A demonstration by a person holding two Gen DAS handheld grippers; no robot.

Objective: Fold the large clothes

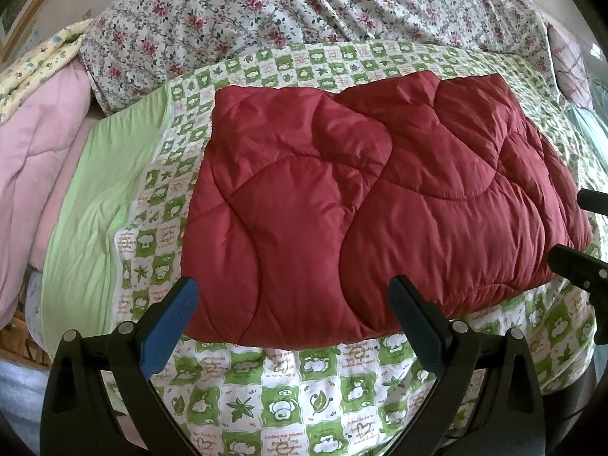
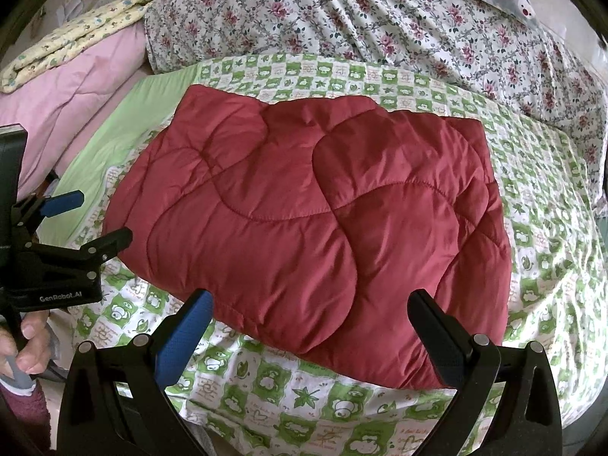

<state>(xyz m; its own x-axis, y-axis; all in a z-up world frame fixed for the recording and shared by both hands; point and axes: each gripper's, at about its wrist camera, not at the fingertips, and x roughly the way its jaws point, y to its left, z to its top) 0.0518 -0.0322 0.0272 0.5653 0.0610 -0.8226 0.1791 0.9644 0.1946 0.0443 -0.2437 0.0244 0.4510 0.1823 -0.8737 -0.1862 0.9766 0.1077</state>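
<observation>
A dark red quilted garment [image 1: 364,205] lies folded into a thick rectangle on the green-and-white patterned sheet [image 1: 266,399]. It also shows in the right wrist view [image 2: 315,220]. My left gripper [image 1: 292,296] is open and empty, held just above the garment's near edge. It shows from the side in the right wrist view [image 2: 98,220], at the garment's left end. My right gripper [image 2: 311,307] is open and empty, over the garment's near right part. Its fingers [image 1: 577,266] show at the right edge of the left wrist view.
A floral duvet [image 1: 304,11] is heaped behind the sheet [image 2: 380,418]. A pink quilt [image 1: 38,159] with a yellow printed blanket [image 1: 38,57] on it lies at the left. A plain light green band [image 1: 95,220] borders the sheet's left side.
</observation>
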